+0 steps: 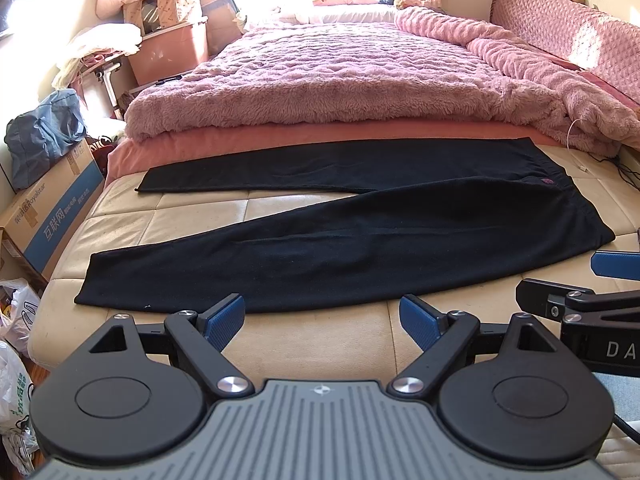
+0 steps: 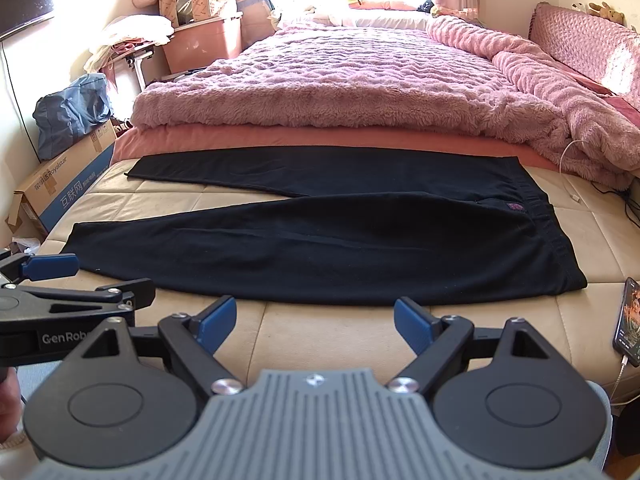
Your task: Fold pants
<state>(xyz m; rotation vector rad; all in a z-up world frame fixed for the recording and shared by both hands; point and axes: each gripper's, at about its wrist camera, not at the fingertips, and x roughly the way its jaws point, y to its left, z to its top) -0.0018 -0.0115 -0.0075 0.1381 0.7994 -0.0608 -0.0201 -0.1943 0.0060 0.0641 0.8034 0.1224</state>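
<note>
One pair of black pants is lying on the bench, one phone is resting at its right edge, and two grippers are hovering: left gripper, right gripper.

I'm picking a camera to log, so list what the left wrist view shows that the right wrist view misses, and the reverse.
Only the left wrist view shows the white plastic bags on the floor at lower left. Only the right wrist view shows the phone lying lit at the bench's right edge. Both show the black pants spread flat with legs apart on the beige bench, the pink blanket behind, and the left gripper and right gripper open, short of the cloth.
</note>
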